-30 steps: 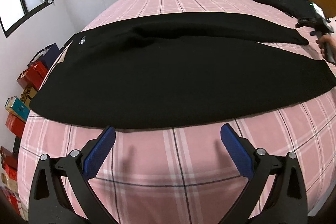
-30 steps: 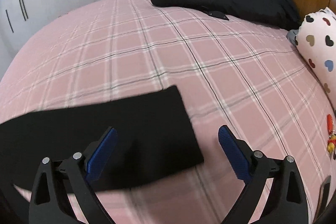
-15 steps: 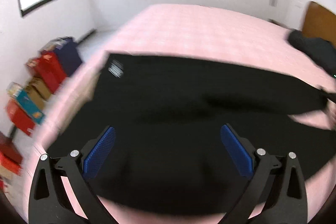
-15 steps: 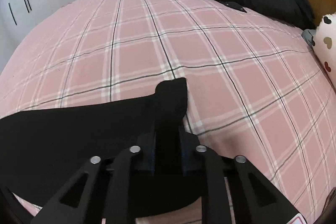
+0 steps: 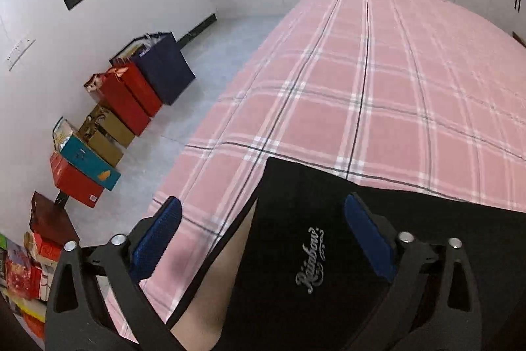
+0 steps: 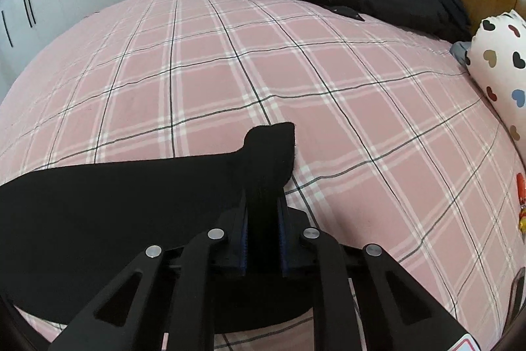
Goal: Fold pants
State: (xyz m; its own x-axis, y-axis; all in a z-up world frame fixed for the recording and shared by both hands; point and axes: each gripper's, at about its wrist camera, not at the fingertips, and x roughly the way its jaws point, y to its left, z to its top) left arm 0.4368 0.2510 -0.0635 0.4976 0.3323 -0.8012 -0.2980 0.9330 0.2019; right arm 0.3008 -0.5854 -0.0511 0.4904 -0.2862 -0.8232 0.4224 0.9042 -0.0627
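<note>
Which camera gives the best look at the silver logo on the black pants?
The left wrist view. The silver script logo sits sharp and unobstructed on the black pants, between the open jaws of the left gripper. The right wrist view shows only a leg end of the pants pinched in the right gripper, no logo.
</note>
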